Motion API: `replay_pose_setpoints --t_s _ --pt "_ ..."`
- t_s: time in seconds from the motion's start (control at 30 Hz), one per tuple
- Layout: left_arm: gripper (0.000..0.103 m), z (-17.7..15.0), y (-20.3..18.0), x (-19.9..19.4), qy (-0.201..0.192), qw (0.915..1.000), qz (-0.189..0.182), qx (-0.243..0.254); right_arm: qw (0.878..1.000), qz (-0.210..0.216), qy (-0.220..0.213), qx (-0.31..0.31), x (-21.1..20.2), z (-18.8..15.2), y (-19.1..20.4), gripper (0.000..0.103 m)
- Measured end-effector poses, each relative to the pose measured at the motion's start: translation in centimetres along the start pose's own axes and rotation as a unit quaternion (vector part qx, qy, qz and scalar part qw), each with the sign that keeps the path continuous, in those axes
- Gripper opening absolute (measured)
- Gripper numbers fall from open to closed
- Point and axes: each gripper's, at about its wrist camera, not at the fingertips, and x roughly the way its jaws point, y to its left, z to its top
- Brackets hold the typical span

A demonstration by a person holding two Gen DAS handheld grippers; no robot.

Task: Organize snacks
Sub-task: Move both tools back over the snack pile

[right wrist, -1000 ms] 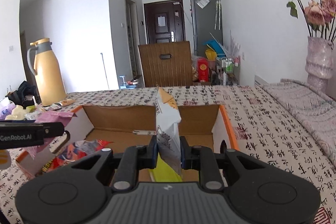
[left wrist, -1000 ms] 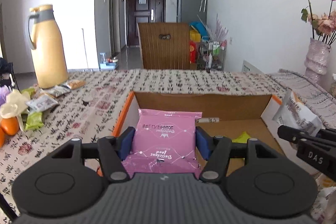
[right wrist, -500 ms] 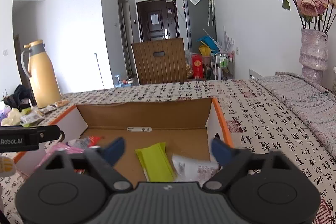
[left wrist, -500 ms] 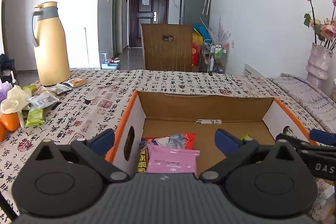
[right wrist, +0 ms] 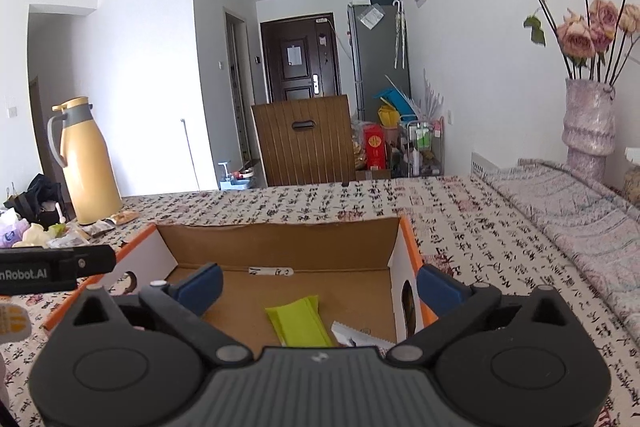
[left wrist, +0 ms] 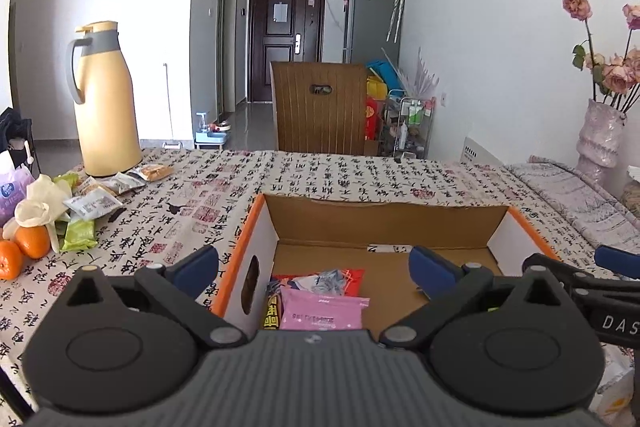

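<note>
Cotton-look cloth printed with black characters covers the one table (left wrist: 320, 179). One cardboard box (left wrist: 384, 215), orange-edged and open-topped, sits on it before both grippers. One yellow jug (left wrist: 106, 99) stands at the far left; one vase (right wrist: 588, 131) of dried roses at the far right.

Box contents, counted: one pink packet (left wrist: 322, 313), one red packet (left wrist: 348, 277) behind it, one yellow-and-black wrapper (left wrist: 271, 313) at its side, one green packet (right wrist: 300, 321), one white packet (right wrist: 356, 339). The pink, green and white packets are each partly cut off by the gripper bodies; the red packet's print is hard to read.

Loose snack packets (left wrist: 100, 199) near the jug: several, overlapping, count uncertain. Two oranges (left wrist: 24, 247) at the left edge, one cropped.

Left gripper (left wrist: 316, 269): fingers spread fully apart, nothing between them. A second ago they clamped the pink packet, which now lies in the box's left end.

Right gripper (right wrist: 318, 285): fingers have just been opening, now wide and empty. The white packet they gripped upright a second ago lies flat in the box's right end.
</note>
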Motion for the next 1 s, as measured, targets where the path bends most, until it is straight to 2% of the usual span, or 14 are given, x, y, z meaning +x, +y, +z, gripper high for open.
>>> replay_pose_setpoints --t_s 0.47,1.0 --pt "0.103 -1.3 0.4 -5.3 -0.009 0.9999 -0.005 0.008 1.000 0.003 -0.009 -0.011 -5.8 -0.9 1.0 0.103" --pt "0.103 -6.9 3.0 -9.3 0.036 0.9993 0.000 0.002 0.998 0.028 0.048 -0.021 -10.4 -6.0 3.3 0.103"
